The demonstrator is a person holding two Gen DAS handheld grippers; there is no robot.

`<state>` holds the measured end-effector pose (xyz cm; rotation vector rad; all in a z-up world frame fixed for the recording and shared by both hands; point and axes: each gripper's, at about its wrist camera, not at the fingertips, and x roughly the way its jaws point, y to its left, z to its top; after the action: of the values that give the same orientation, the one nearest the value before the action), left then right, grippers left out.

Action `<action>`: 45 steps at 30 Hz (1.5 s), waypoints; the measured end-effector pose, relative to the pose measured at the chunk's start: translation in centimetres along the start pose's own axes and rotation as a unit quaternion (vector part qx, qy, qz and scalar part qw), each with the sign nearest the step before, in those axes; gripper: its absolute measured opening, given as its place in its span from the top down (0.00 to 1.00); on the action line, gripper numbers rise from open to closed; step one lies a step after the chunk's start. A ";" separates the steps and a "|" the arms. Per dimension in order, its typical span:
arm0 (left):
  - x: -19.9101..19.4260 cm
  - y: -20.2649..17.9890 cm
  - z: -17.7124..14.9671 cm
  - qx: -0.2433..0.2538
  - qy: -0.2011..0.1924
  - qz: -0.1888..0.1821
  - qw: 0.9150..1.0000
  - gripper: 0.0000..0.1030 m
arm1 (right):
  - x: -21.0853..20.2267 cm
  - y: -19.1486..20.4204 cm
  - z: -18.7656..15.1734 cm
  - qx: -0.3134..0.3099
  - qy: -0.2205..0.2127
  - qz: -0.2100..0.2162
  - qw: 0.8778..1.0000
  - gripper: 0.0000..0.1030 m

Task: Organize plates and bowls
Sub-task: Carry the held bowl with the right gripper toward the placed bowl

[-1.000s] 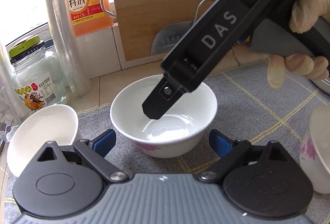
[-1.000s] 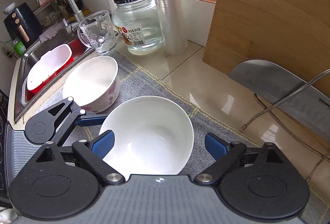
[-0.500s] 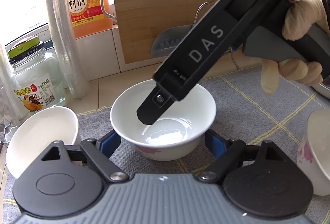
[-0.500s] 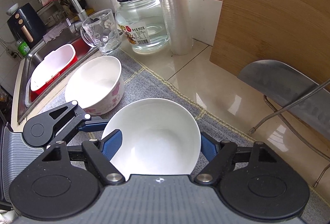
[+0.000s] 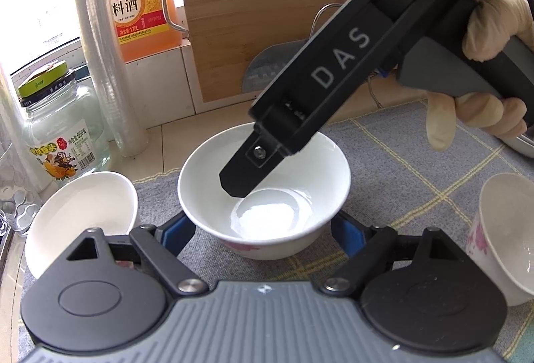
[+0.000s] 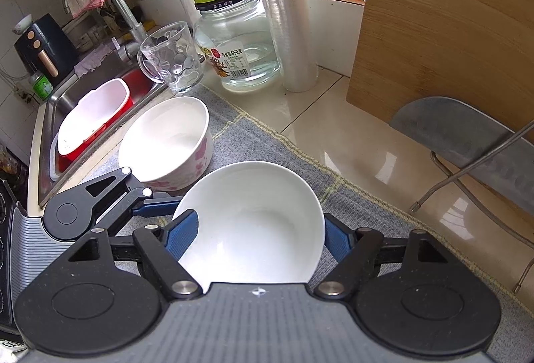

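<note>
While the middle bowl (image 5: 267, 216) sits at the lower centre of both views, we see its mouth facing straight up. It is round, so it has no long axis to name. The left gripper (image 5: 263, 231) has just been closing, and its blue pads now rest against the bowl's outer wall on either side. The right gripper (image 6: 258, 237) has also just been closing and clamps the same bowl at the rim.

The bowl is glossy white ceramic with pink flowers printed low on its outside, and it stands on a grey woven mat (image 5: 417, 162) crossed by yellow lines. We count three bowls: this one, a second bowl (image 5: 83, 216) at lower left and a third bowl (image 5: 500, 229) at lower right.

Farther back stand one glass jar (image 5: 56, 136) with a green lid, one orange bottle (image 5: 140, 2) and one wooden board (image 5: 250, 12).
</note>
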<state>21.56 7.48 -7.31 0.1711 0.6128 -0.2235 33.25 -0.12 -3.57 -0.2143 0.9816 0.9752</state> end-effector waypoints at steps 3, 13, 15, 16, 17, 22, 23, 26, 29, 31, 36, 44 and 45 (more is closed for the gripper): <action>-0.9 -0.2 0.1 0.002 0.003 -0.003 1.000 0.15 | -0.5 0.5 -0.3 0.001 -0.001 0.003 1.000 0.19; -3.8 -1.2 -0.3 0.000 0.009 -0.016 1.000 0.15 | -2.9 2.3 -2.0 0.009 -0.005 0.010 1.000 0.18; -4.3 -1.3 -0.4 0.001 0.009 -0.018 1.000 0.15 | -3.4 2.8 -2.5 0.009 -0.005 0.009 1.000 0.18; -4.5 -1.4 -0.4 0.002 0.009 -0.019 1.000 0.15 | -3.6 3.0 -2.7 0.009 -0.006 0.009 1.000 0.18; -4.9 -1.6 -0.5 0.002 0.009 -0.020 1.000 0.15 | -3.9 3.2 -3.0 0.010 -0.007 0.009 1.000 0.18; -6.4 -2.2 -0.6 0.004 0.009 -0.027 1.000 0.15 | -5.2 4.3 -4.0 0.017 -0.012 0.011 1.000 0.18; -6.7 -2.4 -0.7 0.005 0.008 -0.028 1.000 0.15 | -5.5 4.7 -4.3 0.016 -0.012 0.011 1.000 0.18; -7.7 -2.8 -0.8 0.010 0.007 -0.032 0.999 0.15 | -6.3 5.5 -5.0 0.015 -0.015 0.009 1.000 0.18; -8.6 -3.2 -0.9 0.017 0.007 -0.037 0.999 0.15 | -7.1 6.1 -5.8 0.020 -0.018 0.009 1.000 0.18; -9.3 -3.7 -1.0 0.025 0.005 -0.041 0.999 0.15 | -7.5 6.6 -6.3 0.022 -0.019 0.007 1.000 0.18; -10.7 -4.5 -1.2 0.037 0.001 -0.053 0.998 0.15 | -8.6 7.6 -7.7 0.028 -0.023 -0.001 0.999 0.18; -12.0 -5.9 -1.1 0.067 -0.003 -0.081 0.994 0.15 | -10.5 8.2 -10.2 0.049 -0.032 -0.017 0.998 0.18; -12.1 -6.1 -1.1 0.070 -0.004 -0.085 0.994 0.15 | -10.8 8.2 -10.5 0.053 -0.034 -0.019 0.998 0.18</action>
<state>9.82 3.70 -1.67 0.2531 0.6037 -0.4331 18.60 -7.66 0.92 -0.1106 0.9615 0.8866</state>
